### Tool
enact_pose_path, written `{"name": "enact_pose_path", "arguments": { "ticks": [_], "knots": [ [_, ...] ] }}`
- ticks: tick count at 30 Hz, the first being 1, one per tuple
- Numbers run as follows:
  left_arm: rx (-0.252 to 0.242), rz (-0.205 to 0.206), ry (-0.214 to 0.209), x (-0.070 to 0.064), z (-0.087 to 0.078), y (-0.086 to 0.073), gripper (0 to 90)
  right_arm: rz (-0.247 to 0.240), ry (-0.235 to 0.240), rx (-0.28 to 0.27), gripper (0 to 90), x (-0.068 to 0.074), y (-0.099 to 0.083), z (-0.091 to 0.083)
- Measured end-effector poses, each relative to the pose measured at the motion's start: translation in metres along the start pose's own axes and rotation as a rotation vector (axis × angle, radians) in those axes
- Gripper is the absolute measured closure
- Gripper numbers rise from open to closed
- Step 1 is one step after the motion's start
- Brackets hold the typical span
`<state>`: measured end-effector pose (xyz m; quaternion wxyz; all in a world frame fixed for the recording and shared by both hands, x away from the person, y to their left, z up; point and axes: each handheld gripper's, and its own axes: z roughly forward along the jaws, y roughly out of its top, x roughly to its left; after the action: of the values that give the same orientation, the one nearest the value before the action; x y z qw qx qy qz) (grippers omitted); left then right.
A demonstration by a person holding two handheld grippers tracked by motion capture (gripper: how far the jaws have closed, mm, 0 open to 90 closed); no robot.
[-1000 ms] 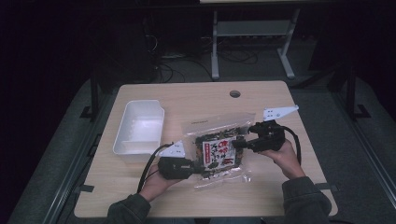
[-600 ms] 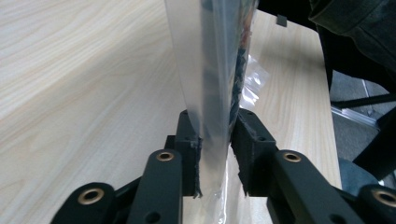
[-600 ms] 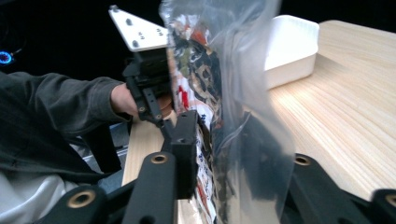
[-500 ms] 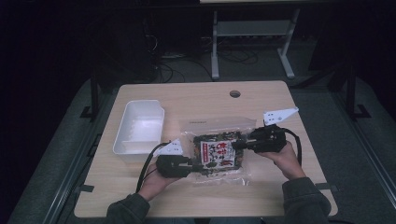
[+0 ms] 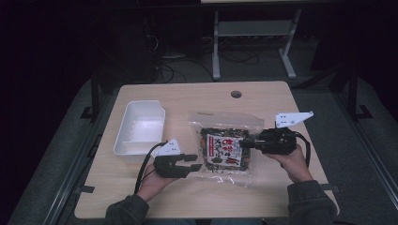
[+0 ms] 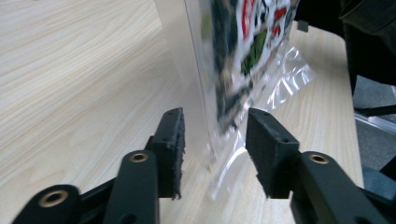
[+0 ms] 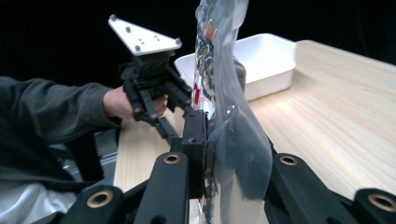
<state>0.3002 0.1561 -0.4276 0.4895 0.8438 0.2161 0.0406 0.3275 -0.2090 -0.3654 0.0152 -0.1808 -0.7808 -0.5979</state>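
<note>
Released from the clear plastic snack bag, the left tool now has its jaws apart, straddling the bag's edge. Opposite it, the right tool is clamped on the far edge, so the bag probably hangs from that grip alone.

A light wooden table stands in a dark room; grey carpet spreads around it; a white metal frame and loose cables lie beyond.
</note>
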Motion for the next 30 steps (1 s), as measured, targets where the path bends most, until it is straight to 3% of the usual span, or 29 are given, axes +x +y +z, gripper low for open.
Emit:
{"name": "enact_pose_path", "arguments": {
  "ticks": [4,9,11,12,15,17,21,30],
  "knots": [
    [0.019,0.021,0.021,-0.003,0.0,-0.001,50.4,0.008,-0.074,-0.004,75.1,0.002,0.003,-0.008],
    [0.073,0.082,0.047,-0.011,-0.002,-0.003,44.8,0.034,-0.144,-0.011,75.1,0.001,0.003,-0.011],
    [0.082,0.081,0.044,-0.012,-0.002,-0.003,44.0,0.043,-0.165,-0.01,75.1,0.0,0.003,-0.011],
    [0.091,0.088,0.049,-0.012,-0.002,-0.003,42.2,0.051,-0.203,-0.009,75.1,0.0,0.004,-0.011],
    [0.104,0.106,0.065,-0.014,-0.004,-0.004,39.1,0.068,-0.232,-0.02,75.1,0.0,0.005,-0.011],
    [0.102,0.107,0.069,-0.015,-0.004,-0.004,38.2,0.072,-0.242,-0.022,75.1,0.0,0.006,-0.011],
    [0.119,0.121,0.083,-0.019,-0.007,-0.005,33.8,0.08,-0.311,-0.028,75.2,0.003,0.013,-0.009],
    [0.145,0.121,0.118,-0.022,-0.02,-0.014,25.1,0.081,-0.384,-0.021,75.1,0.006,0.03,0.006]
  ]
}}
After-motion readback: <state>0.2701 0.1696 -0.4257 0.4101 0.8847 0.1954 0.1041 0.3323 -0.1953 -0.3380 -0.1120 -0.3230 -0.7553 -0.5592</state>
